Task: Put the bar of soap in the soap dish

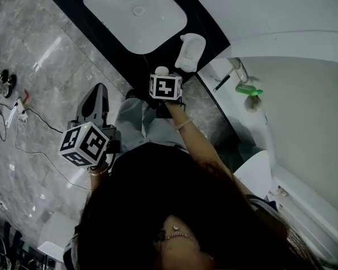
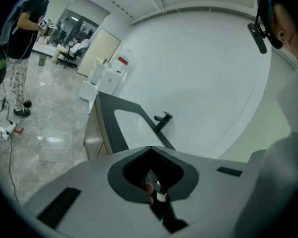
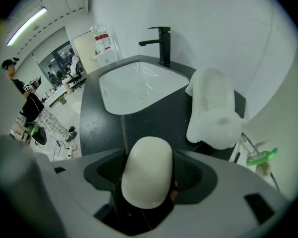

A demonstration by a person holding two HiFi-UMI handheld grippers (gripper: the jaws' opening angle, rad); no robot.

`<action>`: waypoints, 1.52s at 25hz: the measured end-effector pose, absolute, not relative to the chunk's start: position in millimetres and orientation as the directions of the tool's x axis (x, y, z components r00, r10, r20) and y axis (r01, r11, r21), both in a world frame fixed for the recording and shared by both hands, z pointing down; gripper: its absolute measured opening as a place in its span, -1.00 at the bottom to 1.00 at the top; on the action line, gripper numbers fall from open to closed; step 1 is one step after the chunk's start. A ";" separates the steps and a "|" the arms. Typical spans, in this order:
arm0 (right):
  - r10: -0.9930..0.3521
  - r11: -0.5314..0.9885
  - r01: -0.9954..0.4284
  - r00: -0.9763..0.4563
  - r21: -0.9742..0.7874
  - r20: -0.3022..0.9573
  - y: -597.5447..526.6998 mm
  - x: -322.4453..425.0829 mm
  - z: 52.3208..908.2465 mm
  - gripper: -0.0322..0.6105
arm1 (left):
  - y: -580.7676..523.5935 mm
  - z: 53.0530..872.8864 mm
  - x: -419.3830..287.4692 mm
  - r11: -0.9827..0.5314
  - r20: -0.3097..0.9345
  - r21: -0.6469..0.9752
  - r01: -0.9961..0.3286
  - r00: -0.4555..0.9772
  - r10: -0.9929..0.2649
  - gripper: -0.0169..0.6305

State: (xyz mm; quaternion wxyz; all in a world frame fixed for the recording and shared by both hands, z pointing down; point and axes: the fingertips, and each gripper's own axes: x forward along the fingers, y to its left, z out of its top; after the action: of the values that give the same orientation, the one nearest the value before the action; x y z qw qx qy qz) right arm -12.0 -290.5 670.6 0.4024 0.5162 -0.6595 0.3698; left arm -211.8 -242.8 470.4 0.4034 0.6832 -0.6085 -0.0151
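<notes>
Right gripper (image 3: 148, 157): jaws spread wide and clamped on the oval cream-white bar of soap (image 3: 147, 175), which projects past their tips. The white moulded soap dish (image 3: 213, 108) lies beyond the jaws, to their right, on the black table (image 3: 159, 123). Left gripper (image 2: 151, 152): jaws closed together, empty.

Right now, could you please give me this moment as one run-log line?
right tongs: shut on bar of soap, over counter | soap dish: empty, beside sink | left tongs: shut, empty | soap not in dish
</notes>
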 end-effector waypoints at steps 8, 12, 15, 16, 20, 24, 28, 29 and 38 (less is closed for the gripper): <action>-0.388 0.286 -0.955 -0.185 -0.073 0.903 -285.8 -10.8 667.3 0.04 | -240.3 468.8 -212.1 0.063 0.464 0.571 -0.818 0.259 -0.847 -0.96; -0.406 0.289 -0.952 -0.216 -0.100 0.888 -284.6 -9.8 657.0 0.04 | -241.1 462.2 -211.3 0.058 0.457 0.569 -0.820 0.257 -0.852 -0.96; -0.435 0.295 -0.948 -0.241 -0.116 0.867 -288.6 -8.1 640.4 0.04 | -241.9 455.5 -205.9 0.050 0.450 0.568 -0.821 0.259 -0.854 -0.96; -0.449 0.296 -0.947 -0.249 -0.120 0.858 -292.1 -9.0 635.4 0.04 | -242.7 455.4 -205.4 0.046 0.448 0.568 -0.822 0.262 -0.855 -0.96; -0.511 0.300 -0.945 -0.272 -0.127 0.816 -311.2 -7.9 610.8 0.04 | -245.2 454.3 -200.8 0.029 0.443 0.567 -0.823 0.275 -0.853 -0.96; -0.578 0.290 -0.949 -0.274 -0.120 0.769 -333.8 2.3 583.2 0.04 | -246.0 452.6 -196.0 0.015 0.439 0.565 -0.825 0.286 -0.852 -0.96; -0.624 0.247 -0.963 -0.245 -0.110 0.742 -355.1 19.4 571.5 0.04 | -248.5 453.7 -194.3 0.004 0.435 0.565 -0.825 0.294 -0.851 -0.96; -0.633 0.239 -0.965 -0.238 -0.107 0.736 -359.6 23.8 569.0 0.04 | -249.1 453.3 -194.2 0.002 0.433 0.565 -0.825 0.295 -0.852 -0.96; -0.696 0.164 -0.984 -0.162 -0.064 0.700 -401.1 67.3 557.5 0.04 | -251.0 452.1 -195.2 -0.004 0.436 0.554 -0.832 0.294 -0.850 -0.96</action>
State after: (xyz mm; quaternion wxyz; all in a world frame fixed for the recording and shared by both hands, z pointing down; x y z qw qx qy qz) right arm 67.3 -401.1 557.5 0.2698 0.5884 -0.7138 0.2675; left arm -195.2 -251.0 452.1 0.3813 0.7083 -0.5940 -0.0119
